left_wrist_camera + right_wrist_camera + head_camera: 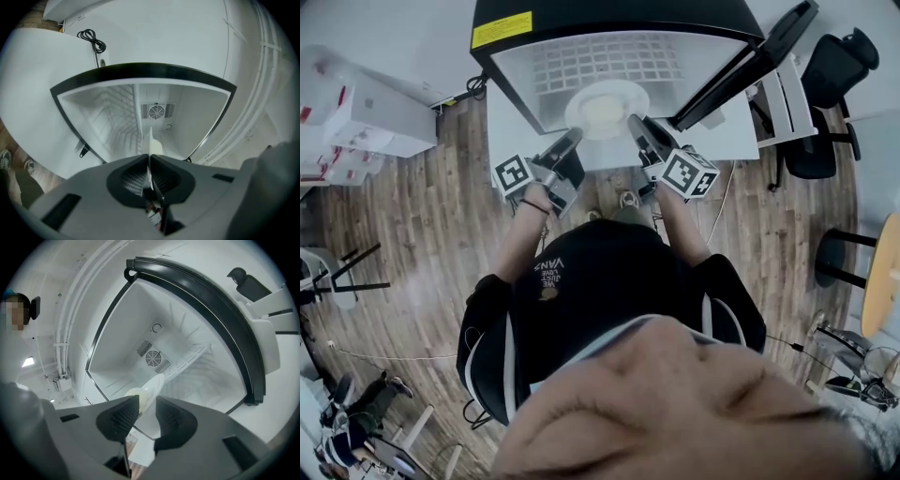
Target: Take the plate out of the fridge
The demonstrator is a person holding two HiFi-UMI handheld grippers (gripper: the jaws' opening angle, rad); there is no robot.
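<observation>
A round white plate (605, 110) with something pale yellow on it sits level at the mouth of the open fridge (502, 28). My left gripper (574, 137) is shut on the plate's left rim, and my right gripper (632, 122) is shut on its right rim. In the left gripper view the plate (151, 142) shows edge-on, pinched between the jaws of the left gripper (149, 158). In the right gripper view the plate (153, 386) slants up from between the jaws of the right gripper (147, 402). Behind it, the fridge's white inside has a round fan (157, 111).
The fridge's black-edged door (741, 70) stands open to the right. A wire shelf (609, 58) crosses the fridge above the plate. The fridge stands on a white surface (731, 131). A black office chair (830, 94) is at the right, white boxes (366, 112) at the left.
</observation>
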